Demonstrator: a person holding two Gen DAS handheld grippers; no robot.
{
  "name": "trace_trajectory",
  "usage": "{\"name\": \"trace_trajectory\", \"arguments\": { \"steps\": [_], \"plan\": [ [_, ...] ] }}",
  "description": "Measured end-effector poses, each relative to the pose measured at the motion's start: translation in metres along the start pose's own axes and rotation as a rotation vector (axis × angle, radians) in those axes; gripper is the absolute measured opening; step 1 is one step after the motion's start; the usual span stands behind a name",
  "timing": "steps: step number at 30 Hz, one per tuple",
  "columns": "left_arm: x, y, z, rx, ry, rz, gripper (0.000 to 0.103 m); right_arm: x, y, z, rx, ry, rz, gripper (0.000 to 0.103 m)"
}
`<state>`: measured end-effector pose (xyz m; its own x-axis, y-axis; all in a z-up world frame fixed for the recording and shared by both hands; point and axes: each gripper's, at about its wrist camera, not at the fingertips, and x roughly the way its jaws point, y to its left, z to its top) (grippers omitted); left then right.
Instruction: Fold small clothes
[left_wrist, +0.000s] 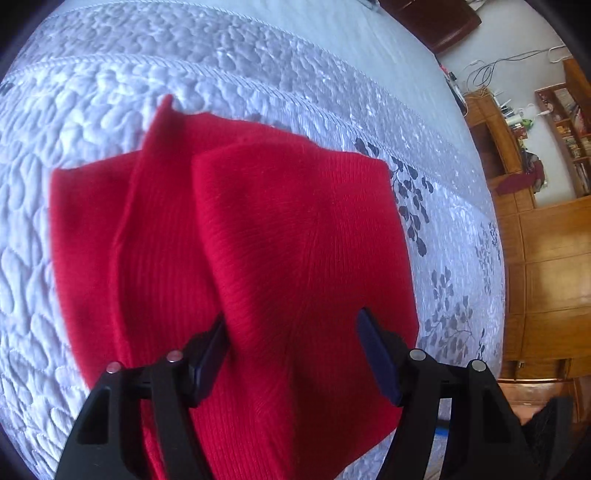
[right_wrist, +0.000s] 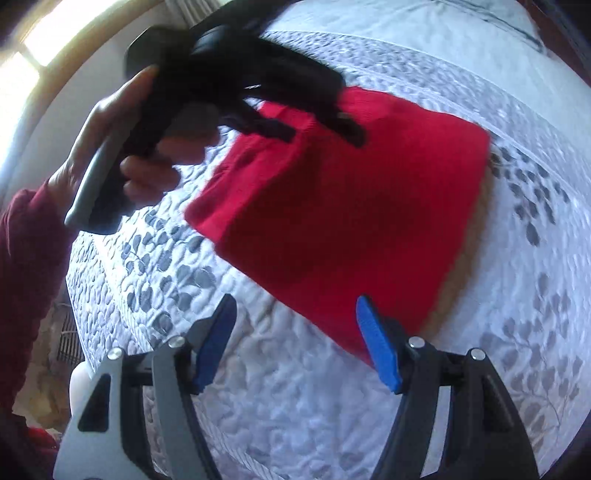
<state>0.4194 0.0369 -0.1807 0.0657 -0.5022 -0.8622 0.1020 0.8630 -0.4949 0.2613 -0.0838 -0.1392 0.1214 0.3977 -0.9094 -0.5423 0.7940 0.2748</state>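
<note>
1. Left wrist view: the left gripper (left_wrist: 291, 354) points steeply down over a bed (left_wrist: 110, 122) covered with a white quilted bedspread (left_wrist: 55, 229).
2. Its jaws stand wide apart. A raised fold of the red garment (left_wrist: 258, 229) rises between them; the left pad lies close against the fabric, the right pad stands clear of it. Nothing is clamped.
3. The red garment lies on the bedspread in overlapping folded layers, with one pointed corner lifted toward the far side of the bed. Its right edge lies beside the grey leaf print (left_wrist: 410, 195) of the bedspread.
4. Wooden cabinets (left_wrist: 546, 266) and shelves (left_wrist: 569, 136) stand beyond the right edge of the bed.
5. Right wrist view: the right gripper (right_wrist: 295, 343) points down at the bedspread (right_wrist: 295, 406) near the bed's near-side edge. Its jaws stand wide apart, with only bedspread and a near corner of the garment between them. The blue pads touch nothing.
6. The red garment (right_wrist: 351, 206) lies flat just beyond the right gripper, toward the middle of the bed; the picture is blurred.
7. The left gripper (right_wrist: 321, 129) hangs over the far edge of the garment, jaws apart. A hand (right_wrist: 147, 147) holds its handle, and a dark red sleeve (right_wrist: 29, 240) shows at the left edge of the view.
8. A bright window (right_wrist: 44, 33) sits at the upper left.
</note>
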Motion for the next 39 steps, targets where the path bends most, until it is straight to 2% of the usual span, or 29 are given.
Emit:
{"name": "trace_trajectory", "arguments": {
  "steps": [3, 9, 12, 14, 15, 18, 19, 23, 25, 32, 35, 39],
  "plan": [
    [0.013, 0.001, 0.007, -0.023, 0.039, -0.001, 0.07, 0.014, 0.019, 0.01, -0.045, -0.004, -0.024, 0.08],
    [0.014, 0.011, 0.019, -0.073, 0.041, -0.078, 0.072, 0.045, 0.039, 0.024, -0.116, 0.024, -0.111, 0.08],
    [0.016, 0.013, 0.023, -0.077, 0.045, -0.097, 0.071, 0.058, 0.038, 0.028, -0.123, 0.038, -0.171, 0.077],
    [0.016, 0.009, 0.024, -0.052, 0.041, -0.077, 0.069, 0.064, 0.035, 0.031, -0.105, 0.043, -0.173, 0.067],
    [0.016, 0.005, 0.024, -0.031, 0.035, -0.049, 0.067, 0.065, 0.034, 0.031, -0.098, 0.042, -0.168, 0.059],
    [0.014, -0.002, 0.024, 0.021, 0.023, 0.036, 0.049, 0.058, 0.025, 0.034, -0.057, 0.023, -0.109, 0.02],
    [0.013, -0.004, 0.024, 0.033, 0.017, 0.055, 0.039, 0.055, 0.02, 0.036, -0.035, 0.022, -0.08, 0.012],
    [0.01, 0.007, 0.026, -0.008, 0.007, 0.026, 0.024, 0.042, -0.006, 0.039, 0.075, -0.006, 0.059, 0.009],
    [0.007, 0.009, 0.026, -0.019, -0.006, 0.014, 0.022, 0.034, -0.01, 0.039, 0.083, -0.033, 0.103, 0.009],
    [-0.035, -0.001, 0.034, 0.011, -0.105, 0.005, 0.019, 0.008, 0.0, 0.054, 0.076, -0.152, 0.179, 0.008],
    [-0.057, -0.002, 0.04, 0.03, -0.145, 0.034, 0.019, 0.006, 0.003, 0.066, 0.094, -0.173, 0.233, 0.008],
    [-0.075, 0.018, 0.041, 0.016, -0.177, 0.093, 0.019, 0.019, 0.022, 0.08, 0.083, -0.167, 0.269, 0.008]
  ]
}}
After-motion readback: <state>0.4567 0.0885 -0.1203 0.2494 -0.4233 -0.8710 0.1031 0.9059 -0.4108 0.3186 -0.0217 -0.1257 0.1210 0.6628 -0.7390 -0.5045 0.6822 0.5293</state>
